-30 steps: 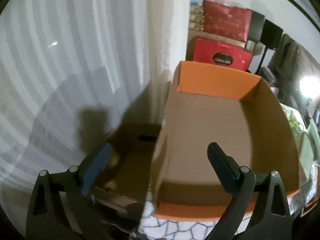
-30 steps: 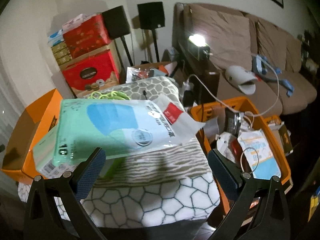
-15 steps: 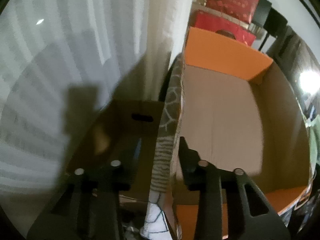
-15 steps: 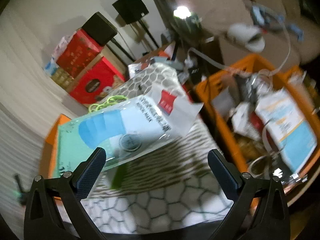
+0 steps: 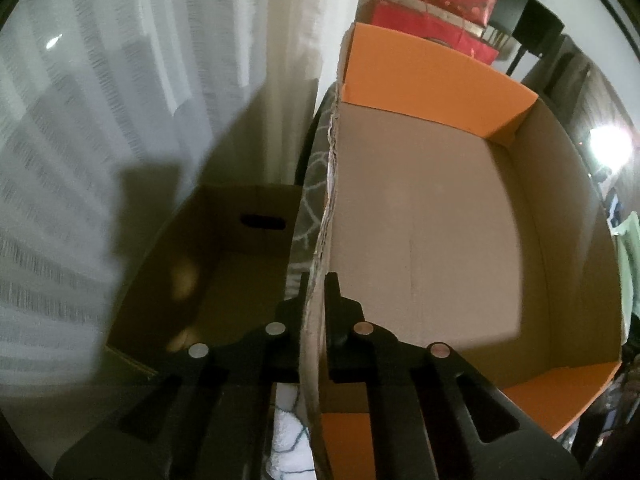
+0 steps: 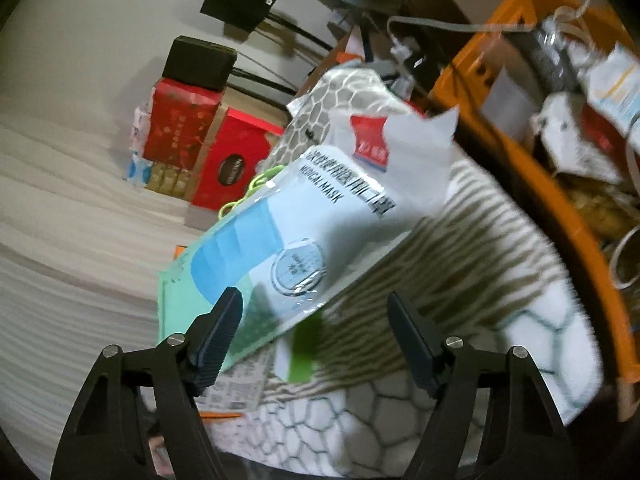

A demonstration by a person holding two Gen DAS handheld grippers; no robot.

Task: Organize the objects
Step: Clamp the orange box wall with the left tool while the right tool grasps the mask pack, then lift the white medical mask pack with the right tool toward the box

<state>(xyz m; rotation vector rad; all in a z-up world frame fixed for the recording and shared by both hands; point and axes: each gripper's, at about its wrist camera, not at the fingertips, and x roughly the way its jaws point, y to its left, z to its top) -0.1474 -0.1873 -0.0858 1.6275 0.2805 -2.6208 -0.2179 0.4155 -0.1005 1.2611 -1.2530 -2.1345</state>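
Patterned blanket [image 6: 460, 320] covers the surface; white curtain [image 5: 120, 120] behind

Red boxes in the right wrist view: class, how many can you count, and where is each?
2. One red box sits higher, under a black speaker; the other red box stands lower, beside it, bearing a dark oval label. Clutter may hide more.
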